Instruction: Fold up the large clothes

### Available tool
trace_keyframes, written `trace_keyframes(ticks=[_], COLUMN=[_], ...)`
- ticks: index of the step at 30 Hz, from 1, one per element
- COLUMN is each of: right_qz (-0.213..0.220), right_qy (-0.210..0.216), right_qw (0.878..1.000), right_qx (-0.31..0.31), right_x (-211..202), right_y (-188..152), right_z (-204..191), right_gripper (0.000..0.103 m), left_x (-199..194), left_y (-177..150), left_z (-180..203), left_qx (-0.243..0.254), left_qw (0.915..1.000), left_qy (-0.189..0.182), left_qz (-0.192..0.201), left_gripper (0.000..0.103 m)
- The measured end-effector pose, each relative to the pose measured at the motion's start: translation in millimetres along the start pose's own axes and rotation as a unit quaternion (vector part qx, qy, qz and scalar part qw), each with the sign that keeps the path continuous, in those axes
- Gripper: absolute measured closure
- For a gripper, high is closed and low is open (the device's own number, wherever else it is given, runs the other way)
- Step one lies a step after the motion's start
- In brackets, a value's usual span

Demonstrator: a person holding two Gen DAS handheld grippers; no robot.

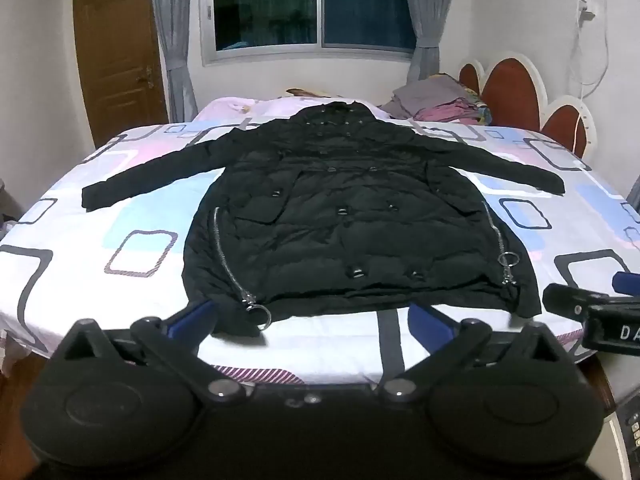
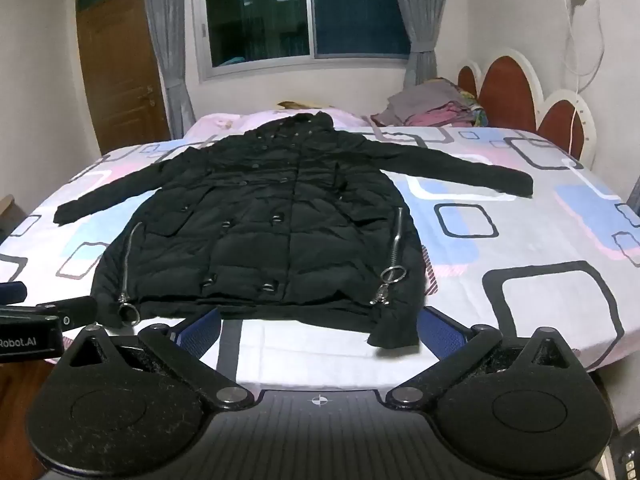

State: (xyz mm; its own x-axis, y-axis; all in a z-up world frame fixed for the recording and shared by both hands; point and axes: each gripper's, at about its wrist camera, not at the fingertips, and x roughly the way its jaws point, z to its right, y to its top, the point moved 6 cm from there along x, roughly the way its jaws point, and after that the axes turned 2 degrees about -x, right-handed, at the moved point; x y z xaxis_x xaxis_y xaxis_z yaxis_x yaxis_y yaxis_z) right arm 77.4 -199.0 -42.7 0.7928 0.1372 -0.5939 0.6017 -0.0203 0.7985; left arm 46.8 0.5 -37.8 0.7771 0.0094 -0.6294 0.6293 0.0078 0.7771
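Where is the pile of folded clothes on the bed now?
In both views the pile of clothes lies at the bed's far right corner, beside the headboard and beyond the black coat.

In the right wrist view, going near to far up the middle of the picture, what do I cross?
Right claw, open → bare strip of bedsheet → black coat hem, then its hood → pink bedding → window.
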Motion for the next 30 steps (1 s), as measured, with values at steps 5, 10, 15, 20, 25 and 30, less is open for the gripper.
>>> trace_keyframes(ticks=[5, 10, 15, 20, 25, 30], right_qz=[0.003, 0.004, 0.003, 0.005, 0.006, 0.007], right_qy=[0.0, 0.0, 0.0, -0.001, -0.001, -0.001], right_qw=[1.0, 1.0, 1.0, 1.0, 1.0, 1.0], right_qx=[0.0, 0.001, 0.001, 0.004, 0.005, 0.004], right_x=[-2, -4, -3, -5, -6, -8], right_y=[1, 2, 1, 3, 3, 4], right_z=[0, 0, 1, 5, 5, 6], right_gripper=[0.0, 0.0, 0.0, 0.0, 0.0, 0.0], left_x=[0, 0, -2, -3, -5, -6], left_y=[1, 3, 4, 6, 5, 5], left_z=[0, -1, 0, 5, 4, 4], left_qx=[0.0, -0.001, 0.001, 0.003, 0.004, 0.004], left_qw=[1.0, 1.0, 1.0, 1.0, 0.9999, 1.0], left_qy=[0.002, 0.003, 0.004, 0.002, 0.002, 0.004], left_qz=[0.002, 0.002, 0.004, 0.007, 0.009, 0.006], left_gripper=[0.0, 0.0, 0.0, 0.0, 0.0, 0.0])
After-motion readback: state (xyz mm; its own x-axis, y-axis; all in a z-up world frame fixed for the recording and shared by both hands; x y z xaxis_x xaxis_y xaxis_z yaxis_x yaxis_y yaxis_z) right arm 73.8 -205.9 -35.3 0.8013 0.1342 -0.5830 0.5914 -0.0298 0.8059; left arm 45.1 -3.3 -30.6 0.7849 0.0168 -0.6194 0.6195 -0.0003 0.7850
